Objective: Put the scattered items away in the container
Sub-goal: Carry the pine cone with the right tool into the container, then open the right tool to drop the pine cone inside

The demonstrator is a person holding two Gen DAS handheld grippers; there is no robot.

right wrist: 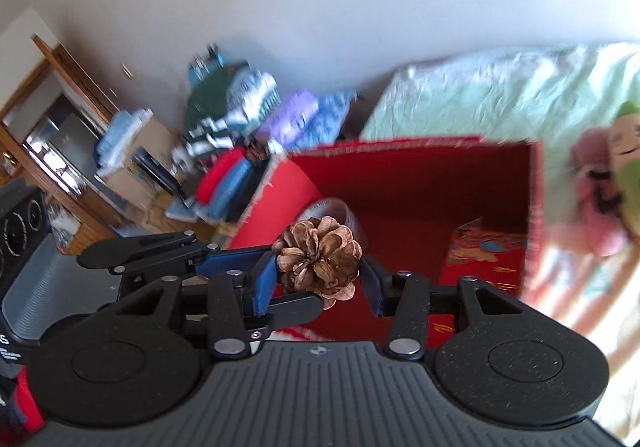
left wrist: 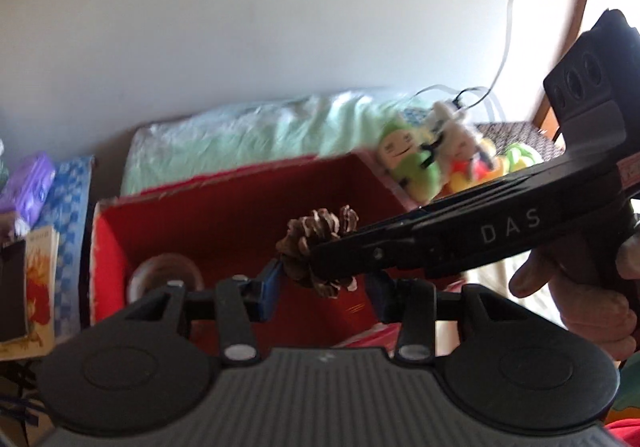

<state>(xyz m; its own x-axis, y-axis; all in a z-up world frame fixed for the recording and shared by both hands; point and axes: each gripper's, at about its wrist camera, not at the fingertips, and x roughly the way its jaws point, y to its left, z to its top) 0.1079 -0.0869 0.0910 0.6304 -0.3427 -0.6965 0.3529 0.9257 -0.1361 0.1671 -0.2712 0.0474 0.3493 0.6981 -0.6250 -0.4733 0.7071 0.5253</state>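
A brown pine cone [right wrist: 320, 259] hangs in the air over the open red box [right wrist: 400, 145], held from two sides. My right gripper [right wrist: 318, 283] is shut on it, blue pads against its left and right flanks. My left gripper [left wrist: 324, 287] is shut on the same pine cone [left wrist: 316, 243]. In the right wrist view the left gripper's fingers [right wrist: 228, 261] come in from the left, one above and one below the cone. In the left wrist view the right gripper's black body crosses from the right and hides part of the cone. A hand [left wrist: 580, 287] holds its handle.
The red box [left wrist: 240, 171] stands on a bed with a mint sheet [left wrist: 240, 127]. Inside lie a tape roll [right wrist: 336, 211] and a red printed card [right wrist: 480, 251]. Plush toys [left wrist: 424, 159] sit to its right. Books [left wrist: 40, 275] and a cluttered pile [right wrist: 240, 115] lie to its left.
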